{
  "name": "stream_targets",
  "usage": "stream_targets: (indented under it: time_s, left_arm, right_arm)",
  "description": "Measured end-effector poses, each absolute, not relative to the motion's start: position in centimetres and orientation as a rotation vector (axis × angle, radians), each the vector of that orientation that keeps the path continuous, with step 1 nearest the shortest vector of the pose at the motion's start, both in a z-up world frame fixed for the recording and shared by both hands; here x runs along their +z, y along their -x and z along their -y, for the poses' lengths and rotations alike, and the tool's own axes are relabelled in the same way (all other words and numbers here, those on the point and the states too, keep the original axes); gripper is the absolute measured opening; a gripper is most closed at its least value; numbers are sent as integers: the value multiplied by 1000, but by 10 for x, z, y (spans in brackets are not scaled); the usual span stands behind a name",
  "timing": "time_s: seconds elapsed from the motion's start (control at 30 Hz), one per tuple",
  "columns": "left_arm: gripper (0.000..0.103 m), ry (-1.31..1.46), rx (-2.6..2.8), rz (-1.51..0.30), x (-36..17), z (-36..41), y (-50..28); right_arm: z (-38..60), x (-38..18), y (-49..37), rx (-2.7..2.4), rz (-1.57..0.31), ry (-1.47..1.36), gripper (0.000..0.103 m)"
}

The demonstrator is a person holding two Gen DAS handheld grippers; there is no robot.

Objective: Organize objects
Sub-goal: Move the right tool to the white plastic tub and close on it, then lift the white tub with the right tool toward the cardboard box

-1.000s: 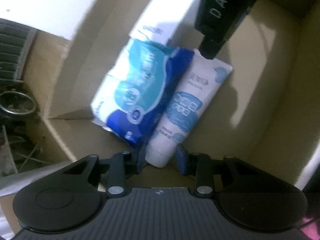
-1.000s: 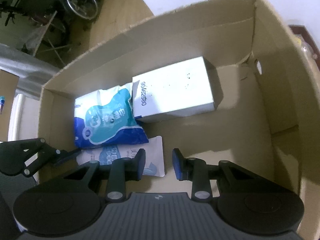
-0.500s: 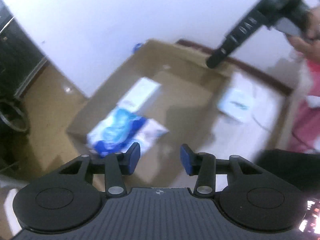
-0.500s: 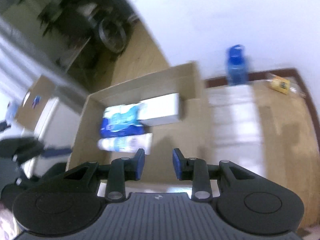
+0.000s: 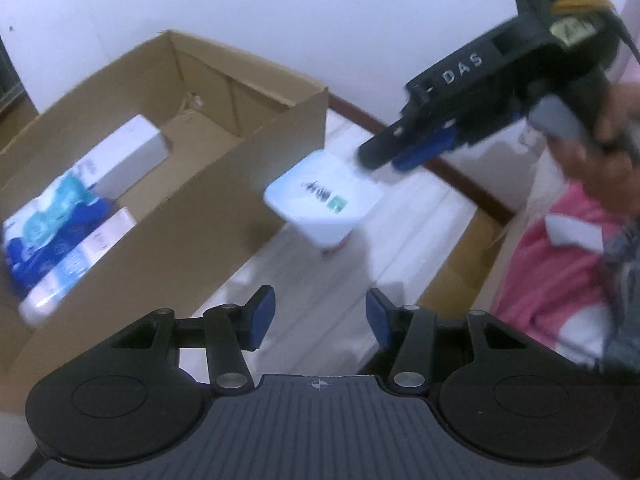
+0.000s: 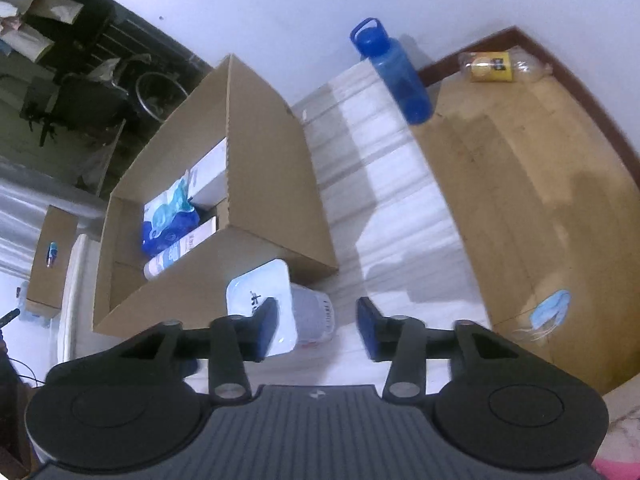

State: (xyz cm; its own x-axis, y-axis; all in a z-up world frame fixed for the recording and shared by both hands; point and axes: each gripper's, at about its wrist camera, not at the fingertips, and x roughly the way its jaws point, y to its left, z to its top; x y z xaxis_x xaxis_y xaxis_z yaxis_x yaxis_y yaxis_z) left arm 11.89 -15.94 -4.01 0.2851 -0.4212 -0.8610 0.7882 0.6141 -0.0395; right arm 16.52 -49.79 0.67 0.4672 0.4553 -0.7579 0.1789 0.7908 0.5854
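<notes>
My left fingers (image 5: 316,314) are spreading apart with nothing between them, hanging over a white ribbed mat (image 5: 320,280) that lies on the wooden floor (image 6: 532,184). My right fingers (image 6: 316,326) are opening too, and their gap holds only bare mat; the white tub (image 6: 280,304) with printed lid sits just beside the left pad, partly behind it, not gripped. From the left view the right gripper hovers over that tub's far edge; whether it touches I cannot tell.

The tub stands on the mat right against the outer wall of the cardboard box (image 6: 272,184). Inside the box lie a white carton (image 5: 124,156), a blue and teal soft pack (image 5: 52,216) and a pale tube (image 5: 80,256), side by side.

A blue bottle (image 6: 396,72) stands on the mat near the white wall (image 6: 280,8), with a dark skirting board along the floor. A yellow-labelled clear container (image 6: 492,66) lies in the corner, and a blue face mask (image 6: 548,312) lies on the floorboards. Pink cloth (image 5: 560,280) shows at the left view's right edge.
</notes>
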Motion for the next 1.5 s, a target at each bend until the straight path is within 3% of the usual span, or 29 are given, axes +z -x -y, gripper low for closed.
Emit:
stream_targets:
  time_s: [0.1, 0.4, 0.57, 0.7, 0.87, 1.13, 1.5]
  left_arm:
    - [62, -405, -850, -952, -45, 171, -124]
    - [65, -439, -887, -904, -73, 192, -129]
    - [60, -359, -870, -945, -82, 184, -142]
    - [51, -278, -836, -956, -90, 182, -152]
    - [50, -306, -866, -948, -89, 178, -143]
    - [50, -326, -864, -907, -67, 161, -115]
    - [50, -312, -863, -805, 1, 131, -65]
  right_arm:
    - [491, 2, -168, 204, -1080, -675, 64]
    - [479, -25, -178, 293, -1096, -753, 64]
    - [480, -31, -178, 303, -1082, -796, 63]
    - [478, -30, -177, 309, -1085, -790, 63]
    - [479, -30, -173, 289, -1101, -810, 61]
    - [472, -9, -158, 329, -1105, -791, 61]
    - [443, 73, -119, 409, -1025, -692, 61]
